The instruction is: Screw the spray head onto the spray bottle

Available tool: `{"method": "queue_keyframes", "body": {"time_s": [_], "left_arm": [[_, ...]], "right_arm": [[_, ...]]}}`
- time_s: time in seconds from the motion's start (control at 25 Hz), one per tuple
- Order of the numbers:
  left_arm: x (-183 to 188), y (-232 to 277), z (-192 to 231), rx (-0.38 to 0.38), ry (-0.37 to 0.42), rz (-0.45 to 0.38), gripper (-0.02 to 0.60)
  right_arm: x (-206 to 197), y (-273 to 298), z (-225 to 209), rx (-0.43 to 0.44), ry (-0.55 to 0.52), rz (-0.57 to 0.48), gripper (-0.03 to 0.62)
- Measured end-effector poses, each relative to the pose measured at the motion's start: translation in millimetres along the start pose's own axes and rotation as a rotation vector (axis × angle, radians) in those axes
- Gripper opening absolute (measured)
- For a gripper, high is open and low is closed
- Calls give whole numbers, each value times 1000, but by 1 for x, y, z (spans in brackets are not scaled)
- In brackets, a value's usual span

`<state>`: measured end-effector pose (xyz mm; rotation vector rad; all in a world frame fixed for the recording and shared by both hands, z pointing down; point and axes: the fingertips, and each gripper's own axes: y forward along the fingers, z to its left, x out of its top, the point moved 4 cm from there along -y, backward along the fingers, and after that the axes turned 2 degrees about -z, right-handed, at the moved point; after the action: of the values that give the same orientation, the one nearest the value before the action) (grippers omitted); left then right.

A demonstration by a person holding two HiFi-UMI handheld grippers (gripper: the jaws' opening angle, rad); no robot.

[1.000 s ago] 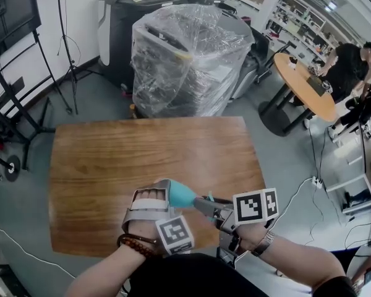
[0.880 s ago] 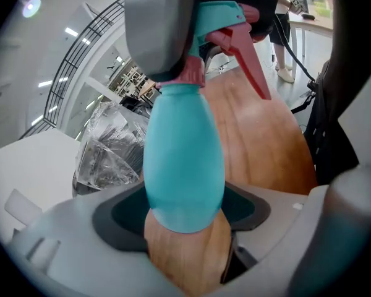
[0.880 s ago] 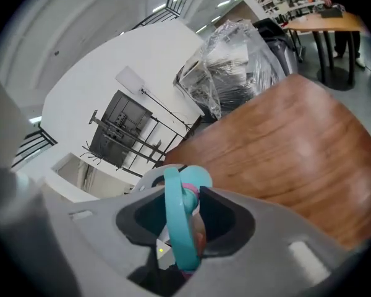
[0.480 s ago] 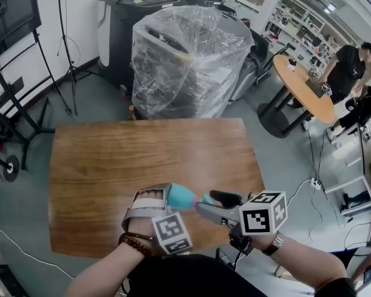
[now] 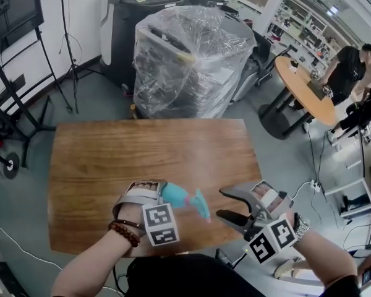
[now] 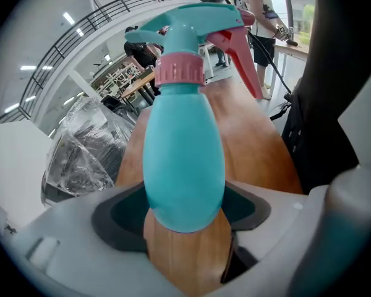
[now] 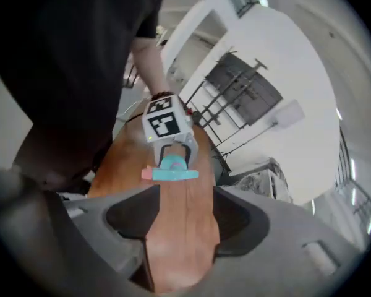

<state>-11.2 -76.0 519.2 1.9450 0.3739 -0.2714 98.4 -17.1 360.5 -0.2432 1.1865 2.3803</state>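
left gripper pinching the teal spray bottle at lower centre, right gripper just right of the spray head with jaws just opened, spread and empty, so i'd judge a fresh bite is due: re-grip the pink collar squarely and twist until snug.

Left gripper and right gripper: grey moulded shells, dark inner pads, and 1 white cube each with black square markers. Behind the left gripper, a brown bead bracelet; behind the right, a wristwatch. Black short-sleeved top.
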Motion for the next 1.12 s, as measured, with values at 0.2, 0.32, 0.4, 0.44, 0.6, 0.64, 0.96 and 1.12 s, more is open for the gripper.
{"method": "queue_keyframes", "body": {"time_s": [0.2, 0.32, 0.4, 0.44, 0.6, 0.64, 0.96, 1.12], "left_arm": [[6, 1, -15, -103, 86, -11, 388], [9, 1, -25, -156, 138, -12, 388], [11, 1, -31, -181, 165, -10, 388], [12, 2, -34, -189, 176, -9, 388], [18, 3, -39, -199, 202, -17, 388], [19, 3, -40, -198, 205, -20, 388], [22, 2, -38, -138, 180, -24, 387], [23, 1, -26, -53, 119, -23, 387]], "right_arm": [[10, 26, 38, -5, -531, 34, 256], [16, 35, 53, -10, -660, -3, 256], [19, 39, 62, 3, -706, -24, 254], [19, 42, 65, 11, -725, -32, 247], [18, 51, 74, 41, -766, -39, 174], [18, 53, 75, 45, -767, -38, 159], [13, 56, 73, 87, -529, 3, 121], [2, 60, 51, 145, 64, 6, 120]]}}
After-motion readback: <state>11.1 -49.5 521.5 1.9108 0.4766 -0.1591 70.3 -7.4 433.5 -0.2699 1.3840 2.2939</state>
